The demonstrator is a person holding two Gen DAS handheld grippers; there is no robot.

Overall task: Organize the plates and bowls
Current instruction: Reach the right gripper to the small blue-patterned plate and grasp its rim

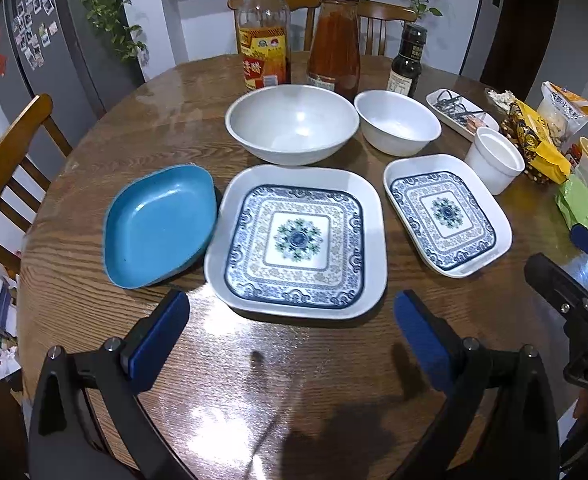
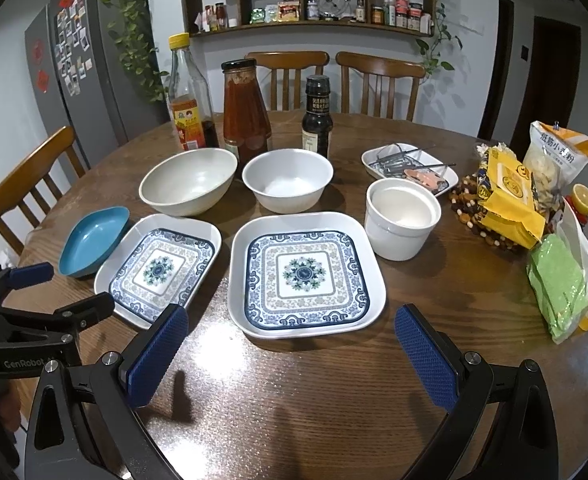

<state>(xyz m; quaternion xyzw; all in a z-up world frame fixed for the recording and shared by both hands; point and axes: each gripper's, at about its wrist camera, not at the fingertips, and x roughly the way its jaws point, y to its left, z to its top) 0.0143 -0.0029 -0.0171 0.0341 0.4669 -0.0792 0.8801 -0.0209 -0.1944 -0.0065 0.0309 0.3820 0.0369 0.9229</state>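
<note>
So here's where we're at: both tools are hovering over the near edge of the round wooden counter [image 1: 94, 128], nothing in either one. Our left tool [image 1: 292, 332] has its blue pads spread wide, lined up with the large patterned square plate [image 1: 296, 240]. Right tool [image 2: 292, 346] is just as wide open and empty, facing the same-pattern plate [image 2: 308, 276] in its own view.

The dishes sit in 2 loose rows. Front row from the left view: blue dish [image 1: 160, 226] touching the big plate's left edge, then the big plate, then a smaller patterned plate [image 1: 446, 214] off to the right, a bit apart. Behind them we've got the big white bowl [image 1: 292, 124] and a smaller white bowl [image 1: 397, 122] just beside it. A white cup [image 1: 494, 164] stands upright near the small plate's far right corner.

3 bottles [image 2: 248, 108] stand behind the bowls, snack bags [image 2: 510, 200] piled on the right.
</note>
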